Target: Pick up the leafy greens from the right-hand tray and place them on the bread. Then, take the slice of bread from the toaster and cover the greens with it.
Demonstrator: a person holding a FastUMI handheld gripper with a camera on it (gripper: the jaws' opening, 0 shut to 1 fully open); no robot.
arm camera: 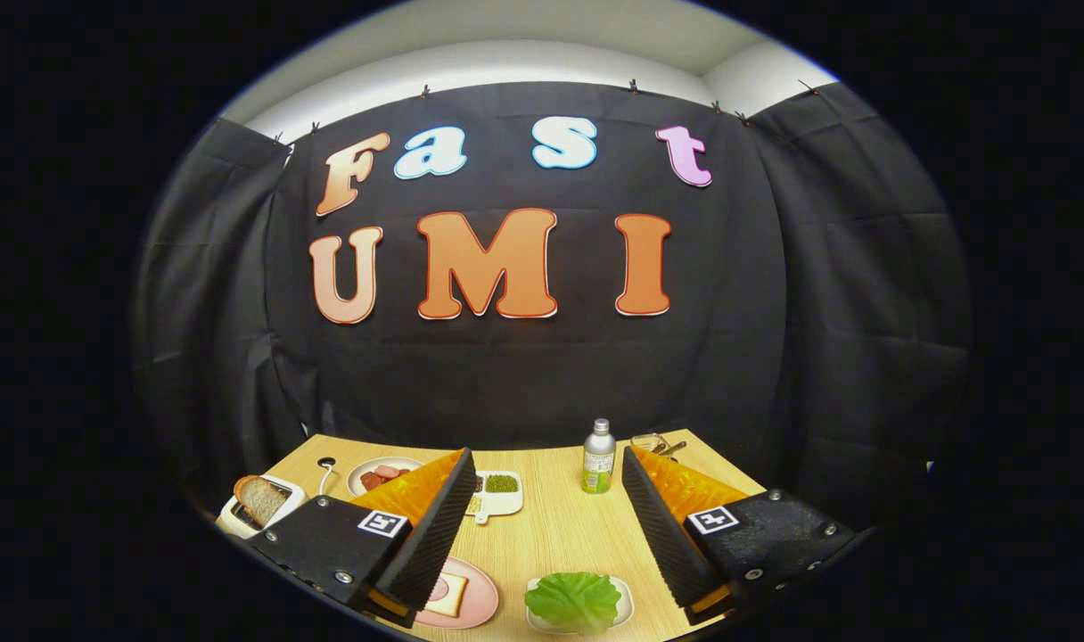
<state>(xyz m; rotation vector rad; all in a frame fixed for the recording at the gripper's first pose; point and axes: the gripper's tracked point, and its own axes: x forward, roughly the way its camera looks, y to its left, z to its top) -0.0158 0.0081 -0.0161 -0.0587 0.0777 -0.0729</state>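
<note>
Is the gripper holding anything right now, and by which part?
Nothing is held. The gripper has its jaws wide open above the table, leafy greens untouched on their tray.

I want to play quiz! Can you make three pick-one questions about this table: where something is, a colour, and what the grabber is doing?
1. Where is the bread slice?
A in the toaster
B on the green leaf
C beside the bottle

2. What colour is the plate under the other bread?
A blue
B pink
C black

3. What is the hand-held gripper doing?
A squeezing the bottle
B holding bread
C open, holding nothing

Answers: 1 A, the slice stands in the toaster's slot. 2 B, its rim looks pink. 3 C, the fingers are spread with bare table between them.
</note>
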